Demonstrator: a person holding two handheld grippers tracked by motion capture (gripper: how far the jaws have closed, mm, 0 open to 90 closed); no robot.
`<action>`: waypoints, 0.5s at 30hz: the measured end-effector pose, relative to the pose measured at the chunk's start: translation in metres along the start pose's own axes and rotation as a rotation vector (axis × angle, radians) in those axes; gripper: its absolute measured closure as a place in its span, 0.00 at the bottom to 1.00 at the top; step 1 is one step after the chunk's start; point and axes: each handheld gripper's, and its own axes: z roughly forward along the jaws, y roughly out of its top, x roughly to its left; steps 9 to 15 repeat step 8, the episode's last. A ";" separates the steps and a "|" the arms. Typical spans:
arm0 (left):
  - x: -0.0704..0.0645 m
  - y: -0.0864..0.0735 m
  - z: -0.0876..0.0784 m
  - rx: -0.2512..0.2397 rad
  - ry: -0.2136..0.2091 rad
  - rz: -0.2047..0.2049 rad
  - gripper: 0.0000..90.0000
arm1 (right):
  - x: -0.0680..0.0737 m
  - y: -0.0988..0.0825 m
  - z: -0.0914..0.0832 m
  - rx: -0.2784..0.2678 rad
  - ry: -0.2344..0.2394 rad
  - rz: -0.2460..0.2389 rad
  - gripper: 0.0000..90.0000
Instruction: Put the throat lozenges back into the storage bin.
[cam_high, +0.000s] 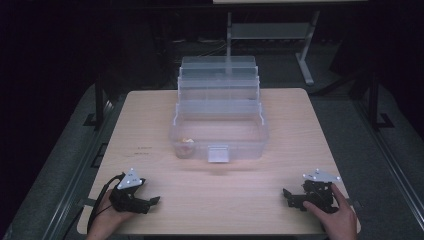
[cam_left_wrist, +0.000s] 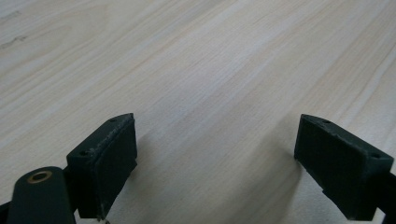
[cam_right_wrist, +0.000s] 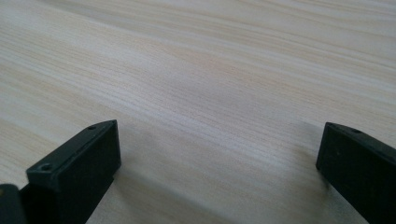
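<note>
Straight ahead of both claws, mid-desk, stands the clear tiered box (cam_high: 218, 134); left claw (cam_high: 150, 202) and right claw (cam_high: 289, 196) rest wide apart, equally distant.

A pale wood table (cam_high: 150, 125) stands on grey floor (cam_high: 365, 150) in a dark room, with a grey metal frame (cam_high: 305, 55) behind it and black posts (cam_high: 372, 100) at both sides

Pale wood-grain tabletop (cam_high: 220, 200); clear, colourless toolbox (cam_high: 219, 122) (something yellowish inside); both claws black, left claw (cam_high: 152, 201), right claw (cam_high: 286, 195).
</note>
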 end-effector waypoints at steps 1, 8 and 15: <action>0.000 0.000 0.000 0.000 0.000 0.000 0.13 | 0.000 0.000 0.000 0.000 0.000 0.000 0.00; 0.001 -0.004 0.001 -0.037 -0.001 0.003 0.13 | 0.000 0.000 0.000 0.000 0.000 0.000 0.00; 0.001 -0.004 0.001 -0.037 -0.001 0.003 0.13 | 0.000 0.000 0.000 0.000 0.000 0.000 0.00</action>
